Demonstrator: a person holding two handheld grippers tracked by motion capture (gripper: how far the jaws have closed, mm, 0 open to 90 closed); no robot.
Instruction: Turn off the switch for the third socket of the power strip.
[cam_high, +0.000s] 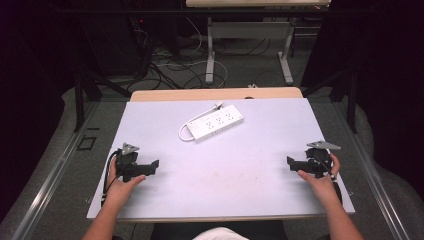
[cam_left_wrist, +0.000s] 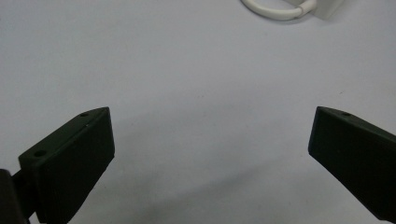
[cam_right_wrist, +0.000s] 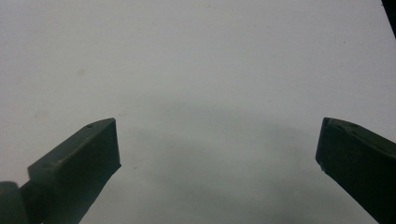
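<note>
A white power strip lies at the far middle of the counter, its cord looped at its left end. The left hand-held gripper rests near the left edge, jaws wide apart with nothing between them. The right hand-held gripper sits near the right edge, jaws likewise spread and seemingly just above the bare surface. Both are well apart from the strip.

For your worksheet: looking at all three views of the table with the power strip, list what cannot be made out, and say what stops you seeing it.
- Power strip, high view: its sockets and any switch are too small to read.
- Power strip cord, left gripper view: cut off by the top edge, as is most of the strip's body.
- Left tongs and right tongs, high view: too small and dark to judge the gap between the jaws.
</note>
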